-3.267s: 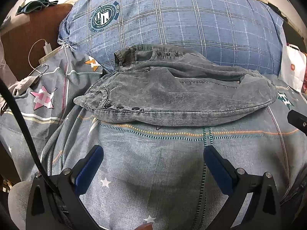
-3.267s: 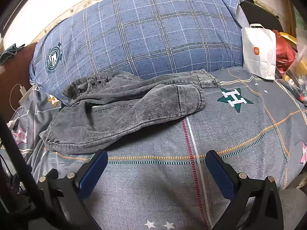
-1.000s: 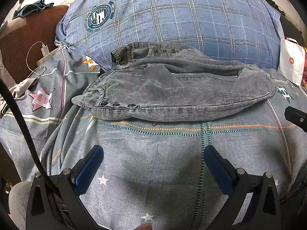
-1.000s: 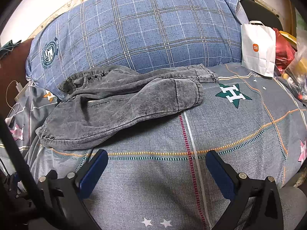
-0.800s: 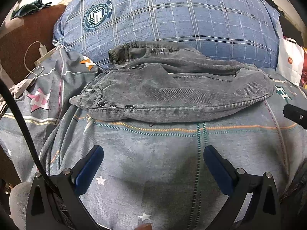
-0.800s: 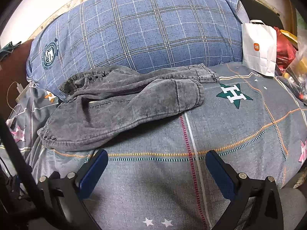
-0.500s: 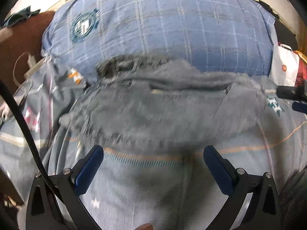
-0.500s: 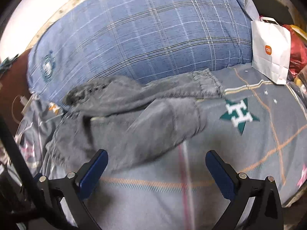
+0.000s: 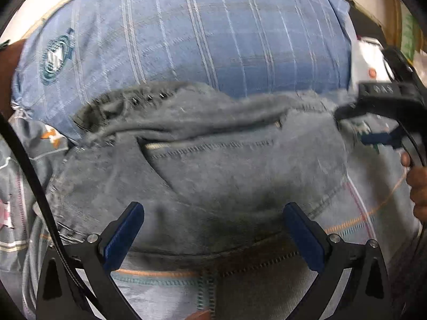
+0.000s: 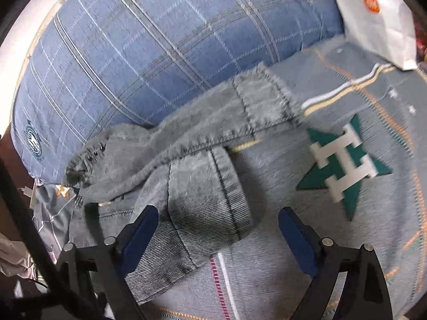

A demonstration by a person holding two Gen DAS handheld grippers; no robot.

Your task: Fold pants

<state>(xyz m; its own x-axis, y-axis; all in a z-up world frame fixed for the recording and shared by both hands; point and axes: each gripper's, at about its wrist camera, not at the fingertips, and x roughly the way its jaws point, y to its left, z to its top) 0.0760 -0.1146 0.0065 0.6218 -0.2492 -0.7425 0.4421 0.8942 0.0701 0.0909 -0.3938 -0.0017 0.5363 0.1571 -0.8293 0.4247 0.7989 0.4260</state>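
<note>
Grey denim pants (image 9: pixel 213 165) lie crumpled across the bedspread against a big pillow, waistband with snap buttons at the far left. My left gripper (image 9: pixel 213 237) is open, its blue pads low over the near edge of the pants. In the right wrist view the folded leg end of the pants (image 10: pixel 202 186) lies below and between the fingers of my right gripper (image 10: pixel 218 234). Its jaws are closing but still wide, and the pads are not pressing on the cloth. The left wrist view shows the right gripper (image 9: pixel 368 125) and the hand (image 9: pixel 416 186) holding it at the pants' right end.
A large blue plaid pillow (image 9: pixel 200 40) rises right behind the pants. A white paper bag (image 10: pixel 373 18) stands at the far right. The grey bedspread (image 10: pixel 267 280) bears a green star with an H (image 10: pixel 344 165). A dark cable (image 9: pixel 26 173) hangs at the left edge.
Both grippers have moved forward onto the pants. The right one swung to the leg end at the right, and it and the hand on it now show in the left wrist view.
</note>
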